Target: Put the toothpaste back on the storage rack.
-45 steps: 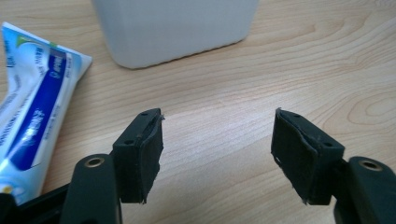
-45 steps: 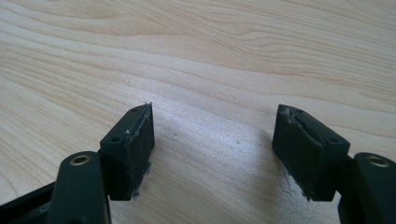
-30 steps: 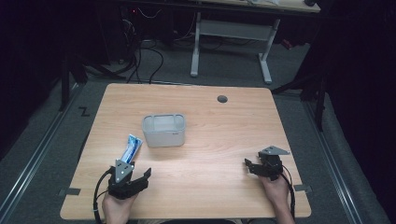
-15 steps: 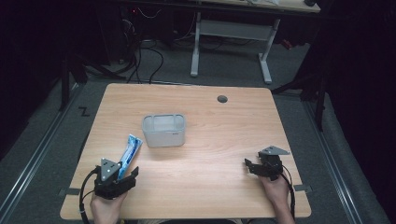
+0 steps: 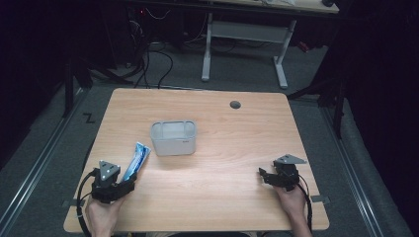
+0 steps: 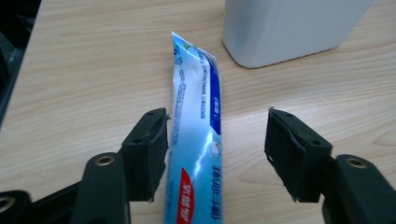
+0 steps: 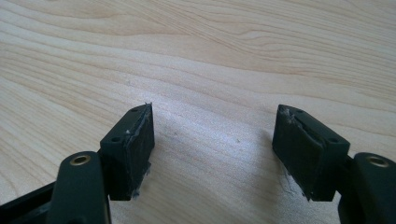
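The left gripper (image 6: 217, 156) sits low over the table (image 5: 237, 138) near its front-left corner, jaws spread wide and nothing pinched between them. Right in that gap lies the toothpaste tube (image 6: 198, 135), flat on the wood, its long axis running straight away from the gripper toward the white bin (image 5: 173, 138) at the middle of the table. The tube hugs one jaw and leaves clear room on the other side, so it's off-centre in the opening. From the high view the tube (image 5: 135, 160) slants from the left gripper (image 5: 118, 185) up toward the bin's near-left corner, close to it but apart.

Over by the front-right corner, the right gripper (image 5: 267, 177) rests in the person's hand, and its own view shows the right gripper (image 7: 212, 149) spread open over bare wood, well apart from the tube.

So the left hand is plainly nearer. A grab would likely mean closing across the tube's width, jaws already lined up either side of it.
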Demonstrator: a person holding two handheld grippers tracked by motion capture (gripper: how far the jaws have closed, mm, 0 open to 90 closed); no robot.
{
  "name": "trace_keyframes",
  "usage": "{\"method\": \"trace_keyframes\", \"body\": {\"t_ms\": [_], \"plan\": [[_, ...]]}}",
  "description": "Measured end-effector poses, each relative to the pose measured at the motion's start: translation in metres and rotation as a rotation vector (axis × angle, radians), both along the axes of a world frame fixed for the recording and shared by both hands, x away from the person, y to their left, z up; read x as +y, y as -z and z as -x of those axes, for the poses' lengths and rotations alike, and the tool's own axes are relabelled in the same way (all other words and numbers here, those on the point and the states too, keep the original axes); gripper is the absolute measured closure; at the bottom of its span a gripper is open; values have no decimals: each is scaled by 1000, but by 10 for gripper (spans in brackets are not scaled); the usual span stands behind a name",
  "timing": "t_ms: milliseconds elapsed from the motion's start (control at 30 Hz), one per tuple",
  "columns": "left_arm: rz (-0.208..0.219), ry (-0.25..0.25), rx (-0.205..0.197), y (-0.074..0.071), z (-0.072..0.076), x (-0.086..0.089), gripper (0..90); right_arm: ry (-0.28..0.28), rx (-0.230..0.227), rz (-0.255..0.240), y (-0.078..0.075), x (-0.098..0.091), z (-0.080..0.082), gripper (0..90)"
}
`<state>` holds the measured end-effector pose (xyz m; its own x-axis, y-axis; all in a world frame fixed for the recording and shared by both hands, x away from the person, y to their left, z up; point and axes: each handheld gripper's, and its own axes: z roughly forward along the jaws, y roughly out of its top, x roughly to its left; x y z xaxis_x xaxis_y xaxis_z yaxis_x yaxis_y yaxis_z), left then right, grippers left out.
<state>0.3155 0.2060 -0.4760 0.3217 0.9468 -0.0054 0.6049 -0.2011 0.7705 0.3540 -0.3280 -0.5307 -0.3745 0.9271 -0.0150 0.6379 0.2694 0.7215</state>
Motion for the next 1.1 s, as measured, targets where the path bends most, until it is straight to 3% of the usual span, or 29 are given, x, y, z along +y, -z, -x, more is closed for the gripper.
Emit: {"method": "trace_keyframes", "body": {"t_ms": [100,333,600,800,1100], "plan": [[-20,23,19,-3,-11,-1,474,0,0,0,0,0,0,296],[-72,43,53,-9,-34,-8,476,0,1,-1,0,0,0,295],[-111,38,97,-8,-52,-16,441,-1,2,-2,0,0,0,295],[-173,27,147,-4,-70,-25,403,-1,2,-3,0,0,0,295],[-198,20,186,5,-86,-32,369,-2,2,-3,0,0,0,295]]}}
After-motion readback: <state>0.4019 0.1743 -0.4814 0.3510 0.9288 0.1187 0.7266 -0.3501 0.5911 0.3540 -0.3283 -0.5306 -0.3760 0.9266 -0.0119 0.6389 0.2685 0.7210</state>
